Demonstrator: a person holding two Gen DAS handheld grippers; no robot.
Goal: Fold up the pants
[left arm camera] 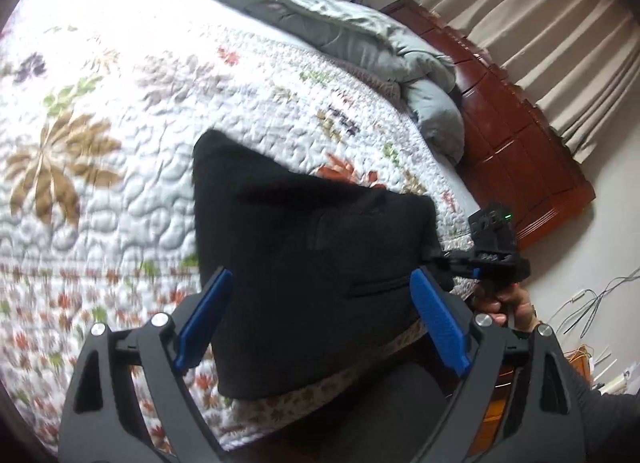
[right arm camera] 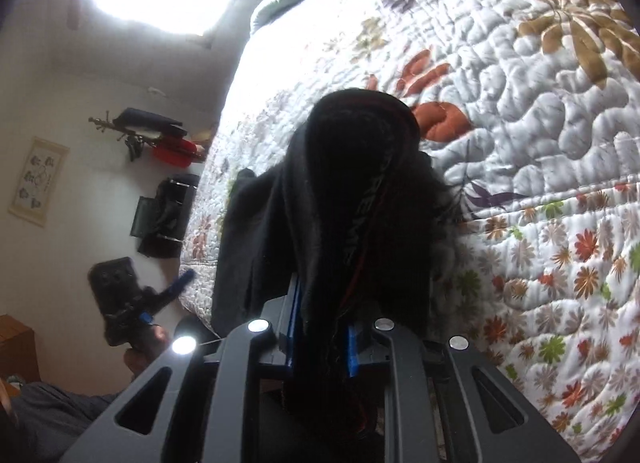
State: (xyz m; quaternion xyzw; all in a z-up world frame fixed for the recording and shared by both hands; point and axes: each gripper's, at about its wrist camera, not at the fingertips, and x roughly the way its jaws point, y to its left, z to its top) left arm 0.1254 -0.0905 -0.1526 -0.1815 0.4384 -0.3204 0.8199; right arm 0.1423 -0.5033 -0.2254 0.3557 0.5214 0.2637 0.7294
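The quilt (left arm camera: 100, 191) carries the black pants (left arm camera: 312, 263) at its near edge. The right gripper (right arm camera: 320, 339) clamps a bunched end, mid-fold; the left gripper (left arm camera: 316, 323) hangs spread and empty, probably due to pinch the opposite edge.

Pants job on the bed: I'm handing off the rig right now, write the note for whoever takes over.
Right gripper: jaws shut on a bunched edge of the black pants, at the near edge of the bed.
Left gripper: jaws open, holding nothing, hovering over the pants.
Pants lie in a thick pile on the floral quilt, near its front edge; grey duvet is at the far end.
Done: pants gathered, apparently partly folded.
Left: probably grip with the left gripper, finish the fold, flatten.
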